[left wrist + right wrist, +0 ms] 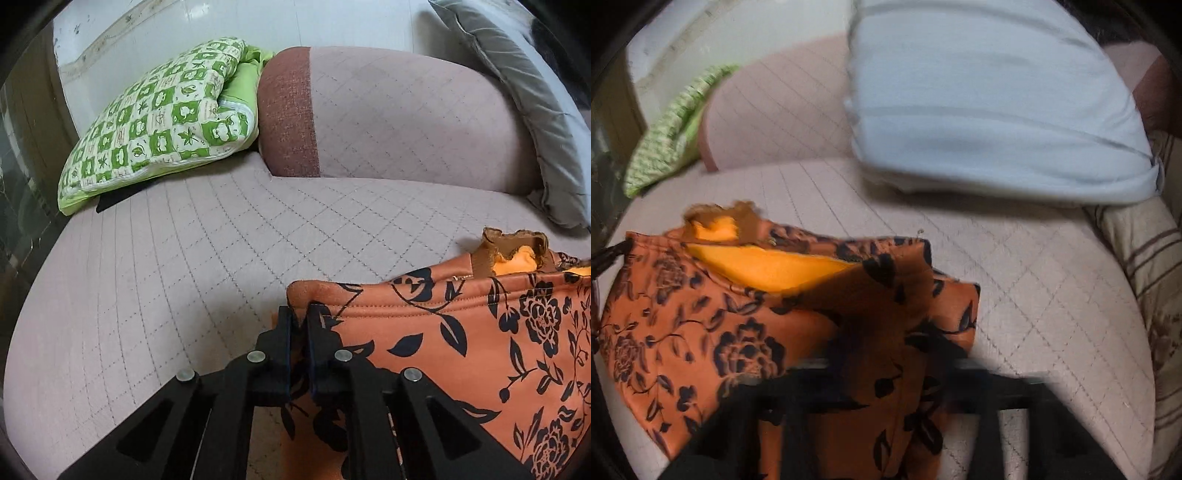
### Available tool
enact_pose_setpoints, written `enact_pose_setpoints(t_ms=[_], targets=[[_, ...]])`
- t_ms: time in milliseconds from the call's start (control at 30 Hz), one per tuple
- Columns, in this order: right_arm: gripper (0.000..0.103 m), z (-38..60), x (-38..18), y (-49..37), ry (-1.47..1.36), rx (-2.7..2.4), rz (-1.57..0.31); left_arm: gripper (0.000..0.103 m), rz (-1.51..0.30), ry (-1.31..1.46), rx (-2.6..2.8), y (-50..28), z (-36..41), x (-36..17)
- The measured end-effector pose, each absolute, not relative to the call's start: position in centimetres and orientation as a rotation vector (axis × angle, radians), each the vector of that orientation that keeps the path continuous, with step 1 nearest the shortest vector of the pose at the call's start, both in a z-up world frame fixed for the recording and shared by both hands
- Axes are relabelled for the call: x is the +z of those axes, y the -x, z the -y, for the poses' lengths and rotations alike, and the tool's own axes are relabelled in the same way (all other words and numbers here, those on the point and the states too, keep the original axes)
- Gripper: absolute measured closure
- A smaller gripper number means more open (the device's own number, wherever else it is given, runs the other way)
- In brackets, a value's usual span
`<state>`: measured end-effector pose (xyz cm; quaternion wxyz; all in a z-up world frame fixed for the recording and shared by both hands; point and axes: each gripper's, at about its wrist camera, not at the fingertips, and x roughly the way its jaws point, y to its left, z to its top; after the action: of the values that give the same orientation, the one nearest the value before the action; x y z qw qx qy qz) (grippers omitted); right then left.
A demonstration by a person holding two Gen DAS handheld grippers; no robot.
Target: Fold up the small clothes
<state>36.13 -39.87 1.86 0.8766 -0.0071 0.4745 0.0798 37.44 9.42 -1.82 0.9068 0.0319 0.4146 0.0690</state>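
An orange garment (461,332) with a black flower print lies on the quilted pink sofa seat (184,266). It has a brown frilled neck and a yellow lining. My left gripper (300,314) is shut on the garment's left corner and holds it just above the seat. In the right wrist view the same garment (701,332) is bunched and partly folded over in front of my right gripper (886,365). That gripper is blurred by motion. Cloth lies between its fingers, which look shut on it.
A green and white patterned cushion (159,125) leans at the sofa's far left. A grey pillow (535,110) leans against the backrest (388,110) at the right. In the right wrist view a pale blue pillow (979,103) and a striped beige cushion (1145,266) sit at the right.
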Motion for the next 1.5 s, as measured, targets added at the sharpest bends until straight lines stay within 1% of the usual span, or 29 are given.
enact_pose_setpoints(t_ms=[33, 67, 200, 267, 333, 367, 400, 433, 467, 533, 600, 667, 733, 833, 867, 900, 933, 967, 1000, 1033, 1100, 1167, 1300, 1400, 1500], targets=[[0.092, 40.3, 2.3, -36.1, -0.002, 0.145, -0.971, 0.095, -0.838, -0.067, 0.144, -37.3, -9.4, -1.4], [0.094, 40.9, 2.6, -36.1, -0.029, 0.117, -0.953, 0.095, -0.815, -0.068, 0.150, -37.3, -9.5, -1.0], [0.094, 42.5, 1.7, -36.4, -0.121, 0.069, -0.978, 0.095, -0.771, -0.070, 0.228, -37.9, -9.9, -0.7], [0.092, 43.1, 1.7, -36.2, -0.174, 0.083, -0.965, 0.095, -0.848, -0.061, 0.245, -38.4, -10.5, -1.7], [0.089, 44.7, 2.2, -35.5, -0.271, 0.080, -0.941, 0.095, -0.871, -0.025, 0.246, -37.9, -11.5, -1.8], [0.077, 45.7, 2.3, -35.0, -0.323, 0.061, -0.939, 0.092, -0.863, -0.017, 0.251, -37.4, -11.7, -1.5], [0.049, 46.8, 2.4, -34.3, -0.376, 0.037, -0.940, 0.083, -0.853, -0.009, 0.253, -36.7, -12.1, -1.0], [0.034, 47.4, 2.5, -33.4, -0.413, 0.031, -0.939, 0.070, -0.841, 0.007, 0.247, -35.7, -12.4, -0.2], [0.029, 48.0, 2.7, -32.1, -0.444, 0.050, -0.935, 0.063, -0.828, 0.027, 0.238, -34.5, -12.8, 0.4], [0.029, 48.1, 2.9, -29.7, -0.455, 0.112, -0.952, 0.039, -0.796, 0.078, 0.212, -31.4, -13.4, 1.9], [0.029, 47.9, 2.8, -27.2, -0.443, 0.141, -0.999, 0.025, -0.807, 0.133, 0.191, -28.2, -13.7, 2.1], [0.029, 47.9, 1.9, -24.7, -0.481, 0.169, -1.035, 0.023, -0.844, 0.191, 0.156, -25.9, -13.6, 1.2], [0.029, 47.8, 0.7, -23.6, -0.537, 0.194, -1.081, 0.023, -0.950, 0.267, 0.112, -24.5, -13.2, -1.1], [0.029, 47.5, -0.4, -23.5, -0.573, 0.214, -1.106, 0.023, -1.064, 0.355, 0.078, -24.8, -12.7, -4.2], [0.028, 47.5, -0.9, -23.8, -0.612, 0.211, -1.108, 0.021, -1.090, 0.367, 0.074, -24.9, -12.4, -4.9], [0.028, 47.6, -1.2, -24.0, -0.651, 0.199, -1.103, 0.019, -1.074, 0.348, 0.082, -24.9, -12.0, -4.8], [0.028, 47.5, -1.3, -24.3, -0.669, 0.197, -1.103, 0.021, -1.050, 0.321, 0.079, -25.0, -11.5, -4.6], [0.032, 46.7, -1.2, -24.7, -0.646, 0.203, -1.111, 0.032, -1.053, 0.300, 0.045, -25.3, -10.8, -4.5], [0.057, 46.0, -1.0, -24.9, -0.599, 0.208, -1.129, 0.072, -1.083, 0.276, 0.022, -26.0, -10.3, -4.7], [0.077, 45.2, -1.0, -25.1, -0.583, 0.225, -1.156, 0.080, -1.104, 0.276, 0.024, -26.3, -10.0, -4.6], [0.084, 44.0, -0.3, -25.1, -0.529, 0.232, -1.173, 0.085, -1.136, 0.286, 0.041, -27.1, -9.7, -3.9], [0.086, 43.7, 1.3, -24.6, -0.538, 0.242, -1.148, 0.086, -1.124, 0.265, 0.056, -27.5, -9.4, -2.4], [0.087, 44.0, 5.9, -23.0, -0.543, 0.271, -1.089, 0.087, -1.037, 0.248, 0.039, -25.9, -9.3, 2.3], [0.087, 43.8, 8.4, -19.9, -0.502, 0.308, -1.082, 0.087, -0.979, 0.193, 0.050, -22.3, -9.3, 5.4], [0.087, 44.3, 8.9, -15.4, -0.537, 0.330, -1.079, 0.087, -0.984, 0.210, 0.039, -16.9, -10.3, 6.0]])
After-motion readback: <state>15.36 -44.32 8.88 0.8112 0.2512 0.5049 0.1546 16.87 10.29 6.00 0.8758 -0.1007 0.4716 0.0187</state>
